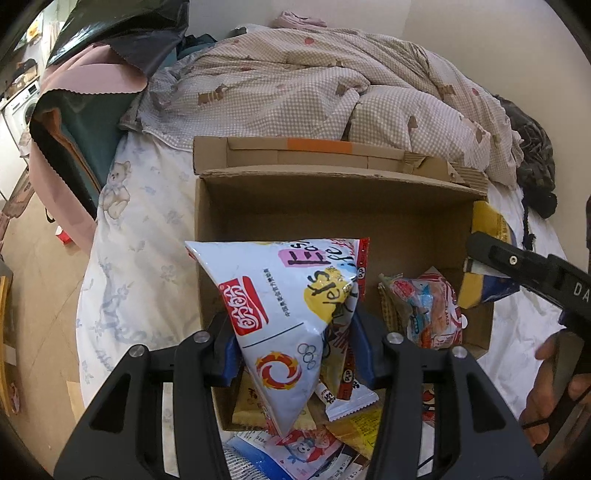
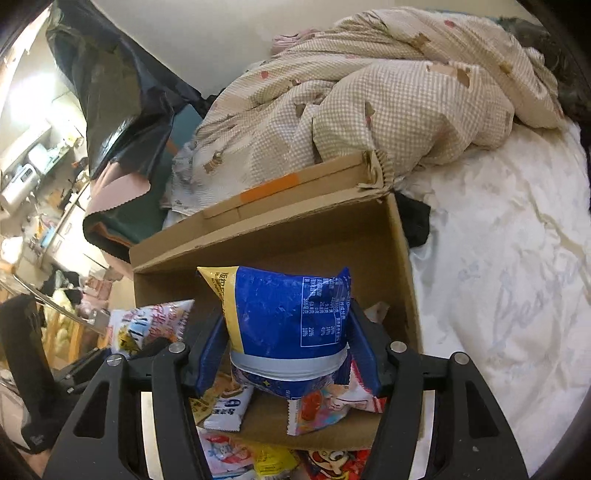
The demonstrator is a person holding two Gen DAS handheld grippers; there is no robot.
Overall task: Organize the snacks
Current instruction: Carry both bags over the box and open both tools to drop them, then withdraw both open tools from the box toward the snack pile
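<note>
An open cardboard box (image 1: 332,199) lies on the bed; it also shows in the right wrist view (image 2: 295,236). My left gripper (image 1: 291,343) is shut on a white snack bag with a red logo (image 1: 284,310), held over the box's near left part. My right gripper (image 2: 288,354) is shut on a blue and yellow snack bag (image 2: 288,314), held over the box's near right side; that bag (image 1: 484,258) and the gripper also show at the right of the left wrist view. Small snack packets (image 1: 428,310) lie inside the box.
More loose snack packets (image 1: 295,450) lie piled on the bed in front of the box, also in the right wrist view (image 2: 258,458). A checked duvet (image 1: 332,88) is heaped behind the box. Dark bags (image 1: 110,33) hang at the left. The floor is beyond the bed's left edge.
</note>
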